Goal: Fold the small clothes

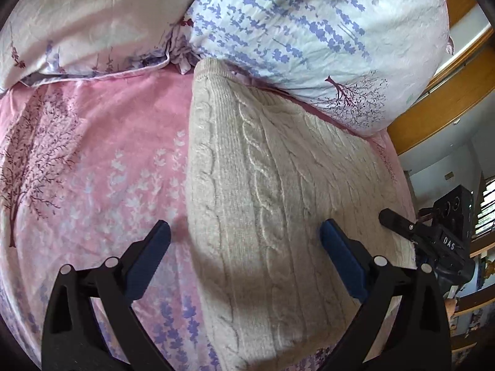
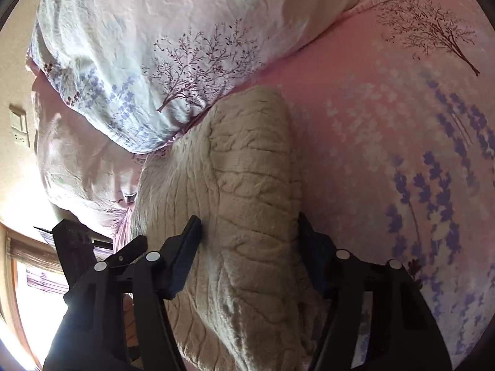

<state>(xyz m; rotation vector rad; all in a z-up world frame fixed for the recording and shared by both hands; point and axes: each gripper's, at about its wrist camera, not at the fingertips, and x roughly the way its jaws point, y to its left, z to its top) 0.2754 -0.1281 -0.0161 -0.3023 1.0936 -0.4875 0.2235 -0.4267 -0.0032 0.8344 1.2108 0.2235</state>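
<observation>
A cream cable-knit sweater (image 1: pixel 278 191) lies folded on the pink bed sheet (image 1: pixel 92 160), its far end against a pillow. My left gripper (image 1: pixel 244 232) hovers open over the sweater's near left part, one finger over the sheet, the other over the knit. The right gripper shows at the sweater's right edge in the left wrist view (image 1: pixel 411 232). In the right wrist view my right gripper (image 2: pixel 247 225) has its fingers wide on either side of a thick fold of the sweater (image 2: pixel 253 191); whether the pads press it I cannot tell.
A white pillow with lavender print (image 1: pixel 309 31) lies behind the sweater, a second pale pillow (image 1: pixel 86 24) to its left. A wooden bed frame (image 1: pixel 433 108) and the room lie to the right. The pink sheet (image 2: pixel 386 123) stretches beside the sweater.
</observation>
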